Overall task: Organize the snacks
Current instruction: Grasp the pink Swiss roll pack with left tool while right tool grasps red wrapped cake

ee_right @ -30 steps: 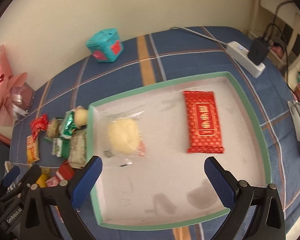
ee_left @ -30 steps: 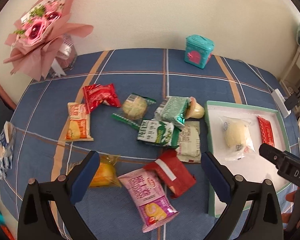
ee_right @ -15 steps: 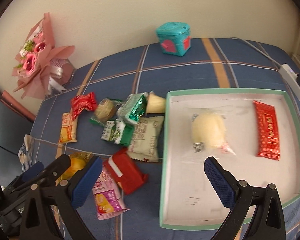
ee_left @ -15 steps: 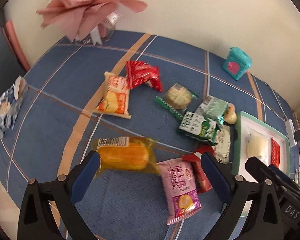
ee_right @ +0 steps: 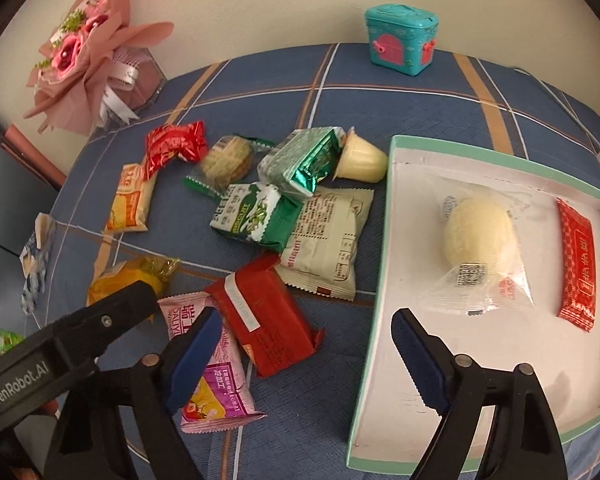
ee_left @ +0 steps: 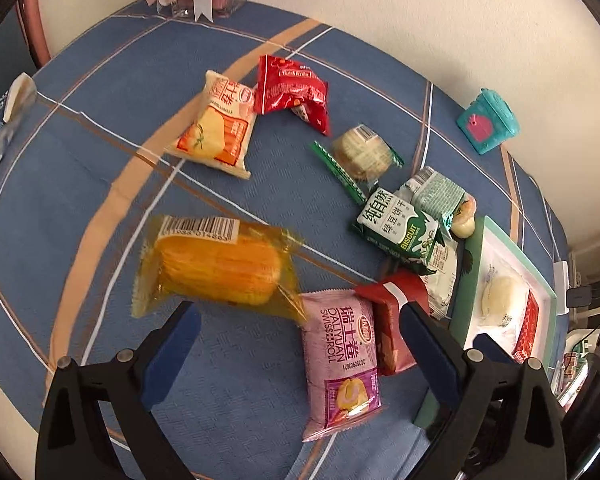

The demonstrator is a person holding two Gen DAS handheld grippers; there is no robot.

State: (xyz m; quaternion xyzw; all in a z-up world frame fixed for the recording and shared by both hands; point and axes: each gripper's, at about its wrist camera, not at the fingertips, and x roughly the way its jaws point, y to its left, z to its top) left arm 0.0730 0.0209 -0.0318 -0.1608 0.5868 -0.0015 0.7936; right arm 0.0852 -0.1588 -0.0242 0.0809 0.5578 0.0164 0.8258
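Your right tongs point(ee_right: 306, 354) hang over the red packet point(ee_right: 266, 316) beside the tray's green rim point(ee_right: 374, 300), jaws closing with nothing pinched between them yet. Your left tongs point(ee_left: 300, 350) gape wide and empty above the pink Swiss-roll pack point(ee_left: 340, 360); bare blue cloth point(ee_left: 80, 184) lies open beyond. The orange cake point(ee_left: 218, 266) sits in its clear wrapper just ahead.

The right gripper point(ee_right: 306, 354) hangs over the dark red packet point(ee_right: 266, 314), just left of the tray point(ee_right: 374, 320), and its jaws are closing with nothing pressed between them. Inside the tray lie a wrapped pale bun point(ee_right: 480, 236) and a flat red packet point(ee_right: 576, 266). Left of the tray, more snacks lie scattered on the blue cloth point(ee_right: 380, 92).
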